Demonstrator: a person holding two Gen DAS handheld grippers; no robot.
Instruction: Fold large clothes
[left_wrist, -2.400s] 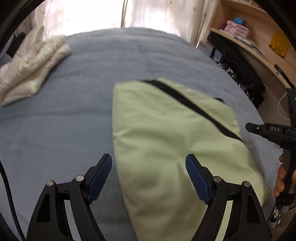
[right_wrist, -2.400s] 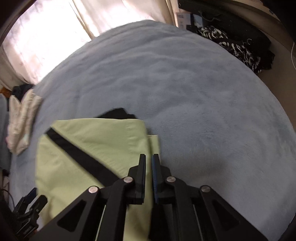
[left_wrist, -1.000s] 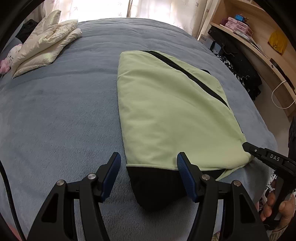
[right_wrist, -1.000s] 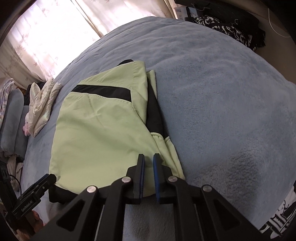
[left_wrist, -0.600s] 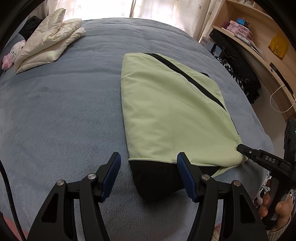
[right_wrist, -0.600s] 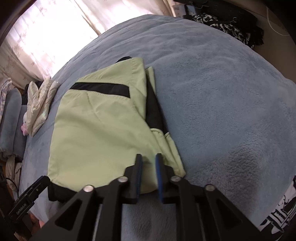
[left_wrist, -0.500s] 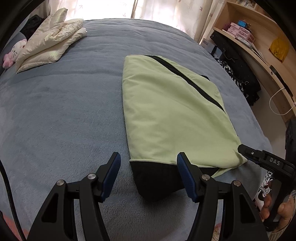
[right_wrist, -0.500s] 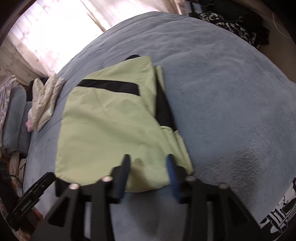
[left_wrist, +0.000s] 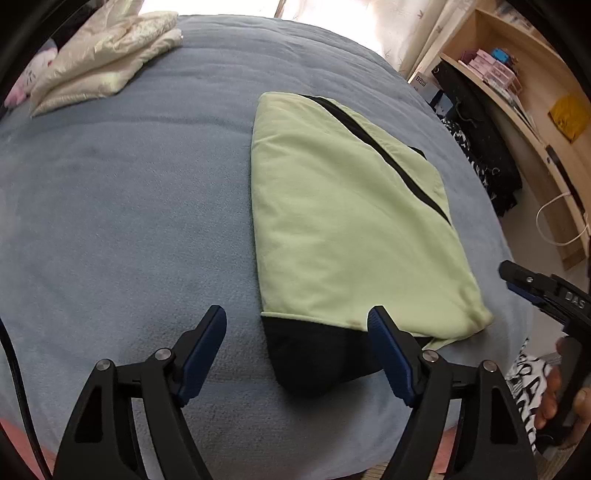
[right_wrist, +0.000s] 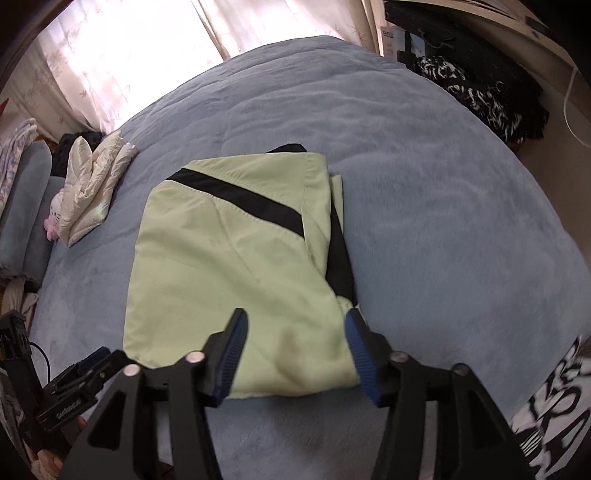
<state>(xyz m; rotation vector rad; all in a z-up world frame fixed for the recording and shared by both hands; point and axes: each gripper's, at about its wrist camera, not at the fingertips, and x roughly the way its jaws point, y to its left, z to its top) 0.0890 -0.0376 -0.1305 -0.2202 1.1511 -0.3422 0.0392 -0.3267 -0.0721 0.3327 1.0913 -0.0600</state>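
The green jacket lay folded on the blue bed (black hem nearest). Both the left gripper and the right gripper hovered over its near edge, fingers spread, grasping nothing.

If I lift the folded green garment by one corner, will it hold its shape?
Probably not. The folded green garment is thin cloth in loose layers, so it would likely droop and unfold. Its fabric looks smooth, so it may slide over the blue blanket rather than catch. It seems light for its size.
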